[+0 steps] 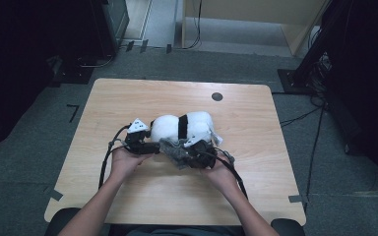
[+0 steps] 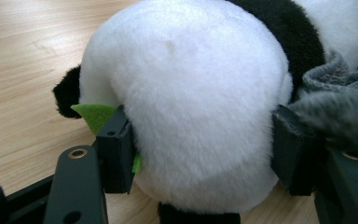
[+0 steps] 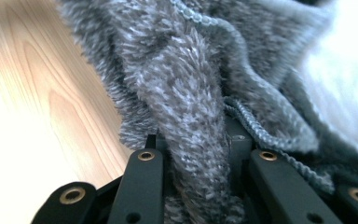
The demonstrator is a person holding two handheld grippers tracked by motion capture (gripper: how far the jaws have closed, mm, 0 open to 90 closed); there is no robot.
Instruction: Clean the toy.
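Observation:
A black-and-white panda plush (image 1: pixel 177 125) lies in the middle of the wooden table (image 1: pixel 128 98). My left gripper (image 1: pixel 153 146) comes at it from the left. In the left gripper view its jaws stand on either side of the white rump (image 2: pixel 191 93), and both pads press into the fur; a green felt leaf (image 2: pixel 93 116) sticks out by one pad. A fuzzy grey knitted cloth (image 1: pixel 174 153) lies against the front of the panda plush. My right gripper (image 1: pixel 193 156) is shut on a fold of this cloth (image 3: pixel 177 84), which bunches up between its jaws.
A small black round cap (image 1: pixel 217 96) sits in the tabletop at the back right. Cables trail from both grippers towards the front edge. Dark equipment stands and floor cables surround the table, with tape marks on the grey carpet.

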